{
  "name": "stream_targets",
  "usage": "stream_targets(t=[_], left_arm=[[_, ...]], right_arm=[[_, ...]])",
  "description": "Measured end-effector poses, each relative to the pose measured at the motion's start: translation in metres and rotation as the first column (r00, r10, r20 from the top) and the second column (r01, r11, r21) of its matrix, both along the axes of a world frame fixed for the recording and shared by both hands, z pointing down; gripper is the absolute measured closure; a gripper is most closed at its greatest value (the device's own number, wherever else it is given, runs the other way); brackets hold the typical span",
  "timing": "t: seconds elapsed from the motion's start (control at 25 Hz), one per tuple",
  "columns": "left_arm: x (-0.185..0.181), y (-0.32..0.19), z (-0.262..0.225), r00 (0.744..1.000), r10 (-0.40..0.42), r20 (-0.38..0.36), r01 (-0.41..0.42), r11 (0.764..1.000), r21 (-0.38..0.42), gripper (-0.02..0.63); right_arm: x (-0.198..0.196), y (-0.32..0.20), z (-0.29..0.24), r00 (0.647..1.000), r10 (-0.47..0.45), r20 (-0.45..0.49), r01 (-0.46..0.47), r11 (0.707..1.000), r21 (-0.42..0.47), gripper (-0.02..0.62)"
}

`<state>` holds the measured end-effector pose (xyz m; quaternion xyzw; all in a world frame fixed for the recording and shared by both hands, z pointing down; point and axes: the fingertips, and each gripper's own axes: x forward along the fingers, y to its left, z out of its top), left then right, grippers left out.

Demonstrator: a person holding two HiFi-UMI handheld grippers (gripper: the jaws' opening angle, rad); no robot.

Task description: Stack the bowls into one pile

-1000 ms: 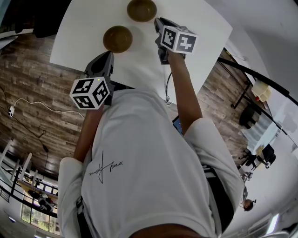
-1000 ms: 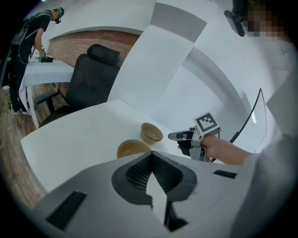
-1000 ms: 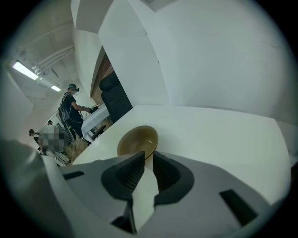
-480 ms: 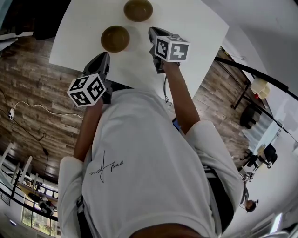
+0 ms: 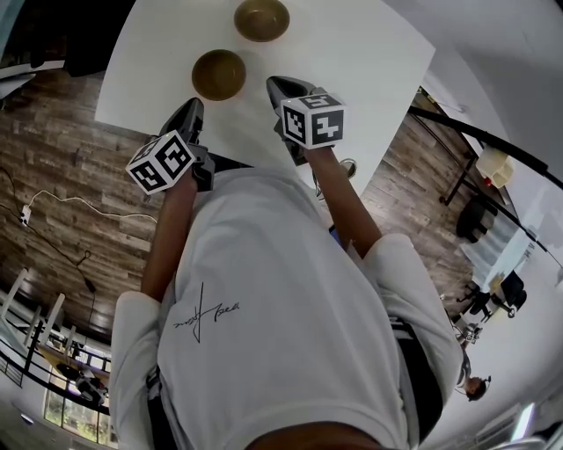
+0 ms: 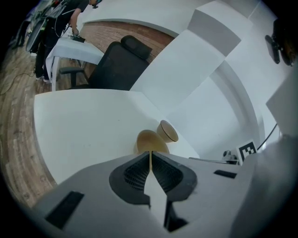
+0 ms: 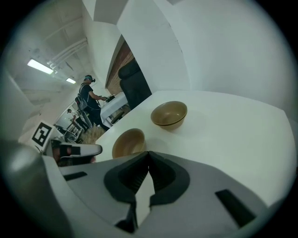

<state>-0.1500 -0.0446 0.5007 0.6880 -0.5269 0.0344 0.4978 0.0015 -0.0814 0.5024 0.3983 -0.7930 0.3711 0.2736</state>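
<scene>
Two brown bowls stand apart on the white table (image 5: 369, 53): a nearer bowl (image 5: 219, 74) and a farther bowl (image 5: 261, 19). My left gripper (image 5: 190, 112) hovers at the table's near edge, just short of the nearer bowl (image 6: 148, 139), jaws shut and empty; the farther bowl (image 6: 167, 131) lies beyond. My right gripper (image 5: 278, 85) is to the right of the nearer bowl (image 7: 129, 142) and short of the farther bowl (image 7: 169, 114), jaws shut with nothing between them. Neither gripper touches a bowl.
The table's near edge runs under both grippers, with wooden floor (image 5: 62, 149) below it. A black office chair (image 6: 118, 65) stands beyond the far side. A cable (image 5: 53, 198) lies on the floor at left. People work at a desk (image 7: 88, 93) far off.
My right gripper has pulled back from beside the farther bowl toward the person and leftward. My left gripper has shifted slightly. Both bowls stayed where they were.
</scene>
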Motion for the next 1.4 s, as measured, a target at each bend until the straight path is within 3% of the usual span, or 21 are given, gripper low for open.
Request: stream_targets(t=[0.2, 0.52, 0.6, 0.72, 1.0, 1.16, 1.4], left_arm=[[-0.002, 0.0, 0.009, 0.999, -0.007, -0.032, 0.006, 1.0, -0.025, 0.597], [-0.003, -0.002, 0.025, 0.978, -0.108, -0.181, 0.092, 0.991, -0.094, 0.597], [-0.005, -0.003, 0.028, 0.968, -0.137, -0.212, 0.115, 0.987, -0.113, 0.584], [-0.006, -0.003, 0.033, 0.949, -0.174, -0.265, 0.141, 0.98, -0.14, 0.511], [-0.004, -0.005, 0.036, 0.914, -0.209, -0.347, 0.158, 0.973, -0.17, 0.509], [-0.003, -0.007, 0.04, 0.872, -0.259, -0.416, 0.18, 0.959, -0.219, 0.509], [-0.003, -0.008, 0.046, 0.846, -0.304, -0.439, 0.208, 0.945, -0.253, 0.509]], right_arm=[[-0.016, 0.028, -0.015, 0.998, -0.048, 0.033, 0.048, 0.999, -0.006, 0.584], [-0.025, 0.059, -0.016, 0.992, -0.113, 0.056, 0.116, 0.993, -0.036, 0.584], [-0.028, 0.069, -0.011, 0.99, -0.126, 0.058, 0.129, 0.99, -0.054, 0.584], [-0.031, 0.082, -0.004, 0.989, -0.134, 0.066, 0.139, 0.987, -0.082, 0.584], [-0.019, 0.074, -0.004, 0.993, -0.077, 0.09, 0.085, 0.992, -0.094, 0.584], [-0.01, 0.061, -0.004, 0.994, -0.069, 0.085, 0.076, 0.993, -0.09, 0.584], [0.004, 0.056, -0.006, 0.993, -0.071, 0.093, 0.081, 0.991, -0.105, 0.584]])
